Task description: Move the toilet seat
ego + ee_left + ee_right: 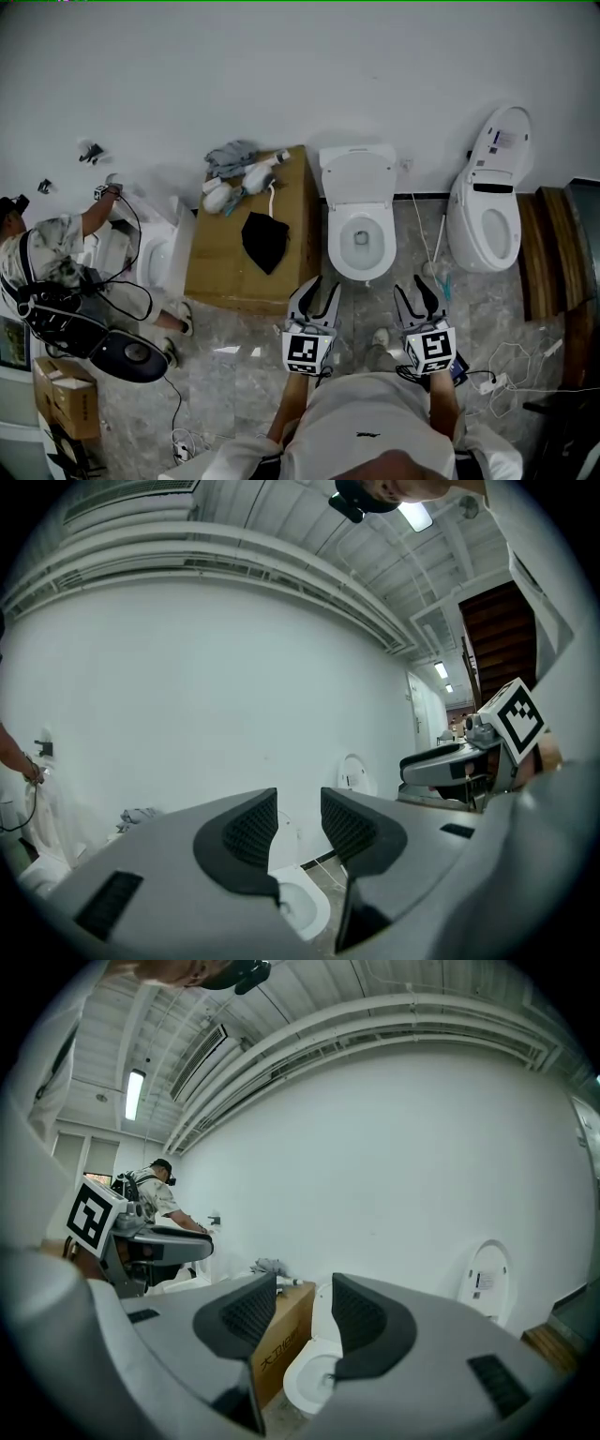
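Toilet seat stands raised against the wall at the back of the white toilet bowl, which sits on the floor just right of a cardboard box. Both grippers hang short of the bowl's front rim, apart from it. The left gripper is pinched to its narrowest gap with nothing in it, and the right gripper is slightly wider, also empty.

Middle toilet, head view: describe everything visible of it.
The toilet is white and glossy, ceramic by its look. Its lid is raised toward the wall, leaving the oval bowl open. It stands on the grey floor, a box close at its left; contact can't be judged. The left hand-held gripper and right hand-held gripper are short of its front, not touching.
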Demonstrator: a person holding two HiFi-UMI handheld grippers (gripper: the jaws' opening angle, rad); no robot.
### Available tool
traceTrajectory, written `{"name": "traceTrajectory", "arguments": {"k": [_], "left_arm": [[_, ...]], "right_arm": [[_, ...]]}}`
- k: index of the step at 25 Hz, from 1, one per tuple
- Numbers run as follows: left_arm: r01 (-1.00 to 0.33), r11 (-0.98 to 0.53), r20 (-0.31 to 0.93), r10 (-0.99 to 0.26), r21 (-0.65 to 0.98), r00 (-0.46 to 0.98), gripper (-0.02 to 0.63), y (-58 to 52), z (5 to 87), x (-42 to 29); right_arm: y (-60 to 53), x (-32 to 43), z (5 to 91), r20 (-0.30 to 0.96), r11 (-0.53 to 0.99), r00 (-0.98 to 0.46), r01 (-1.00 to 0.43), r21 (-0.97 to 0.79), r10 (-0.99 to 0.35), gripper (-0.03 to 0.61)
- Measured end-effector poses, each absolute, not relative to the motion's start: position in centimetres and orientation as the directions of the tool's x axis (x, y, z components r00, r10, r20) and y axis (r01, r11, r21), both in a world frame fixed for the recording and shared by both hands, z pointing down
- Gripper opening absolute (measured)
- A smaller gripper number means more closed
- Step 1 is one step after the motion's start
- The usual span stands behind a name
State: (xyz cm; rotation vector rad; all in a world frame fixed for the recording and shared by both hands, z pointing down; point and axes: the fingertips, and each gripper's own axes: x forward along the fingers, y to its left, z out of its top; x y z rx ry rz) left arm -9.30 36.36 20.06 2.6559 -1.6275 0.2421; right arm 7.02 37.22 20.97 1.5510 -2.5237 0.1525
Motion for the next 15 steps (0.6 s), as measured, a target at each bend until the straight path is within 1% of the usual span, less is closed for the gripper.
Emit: {"name": "traceTrajectory", "arguments": {"k": [15], "left_arm": [[-0.925, -0.369, 0.154, -0.923, -0.088, 0.354, 0.161, 27.8, 19.5, -3.3]], "right_arm": [[27.3, 13.3, 21.3, 0.196, 0.535, -0.529, -0.844, -0.024, -0.826, 0.196]]}}
